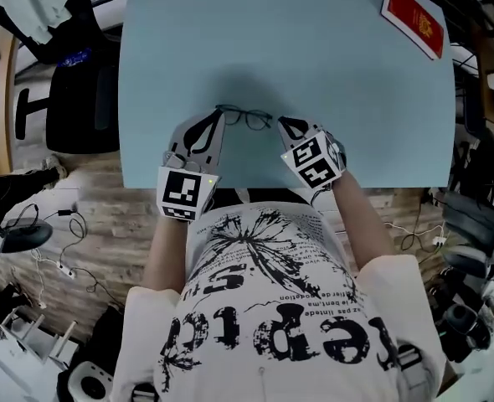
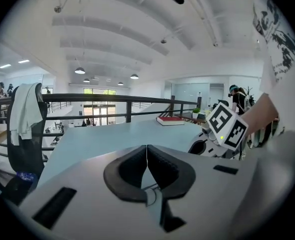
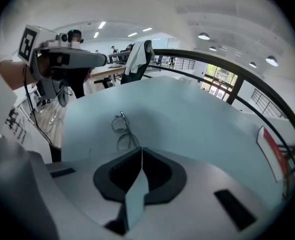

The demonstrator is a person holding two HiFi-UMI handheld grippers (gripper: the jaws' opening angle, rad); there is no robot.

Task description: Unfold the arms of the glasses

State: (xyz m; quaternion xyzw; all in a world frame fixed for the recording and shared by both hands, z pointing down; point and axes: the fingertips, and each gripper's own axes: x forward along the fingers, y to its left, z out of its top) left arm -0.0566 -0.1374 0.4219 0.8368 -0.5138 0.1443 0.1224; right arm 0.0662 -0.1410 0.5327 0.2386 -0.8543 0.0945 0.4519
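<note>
Head view puts the thin, dark, wire-rimmed glasses (image 1: 245, 117) on the pale blue-grey table (image 1: 314, 57), close to its near edge and about midway along it. Their long axis runs roughly parallel to that edge.

The left gripper (image 1: 219, 115) has its tips at the left end of the frame; I cannot tell whether they touch it or sit just beside it. The right gripper (image 1: 282, 125) points at the right end from just beside it, tilted more steeply down. Neither hand looks clearly nearer, since the glasses lie between the two.

In each gripper view the dark pads meet along one line with nothing between them, so both pairs of jaws are closed and empty. The right gripper view shows the glasses (image 3: 122, 131) just past its own tips.

The arms look folded against the frame, though they are too thin to be sure. Judged from this, the jaws must part before either can take a side.

Beyond the glasses the surface lies bare towards the far edge. The flat red book (image 1: 413, 19) sits well apart at the far right corner, and only the near edge is close.
</note>
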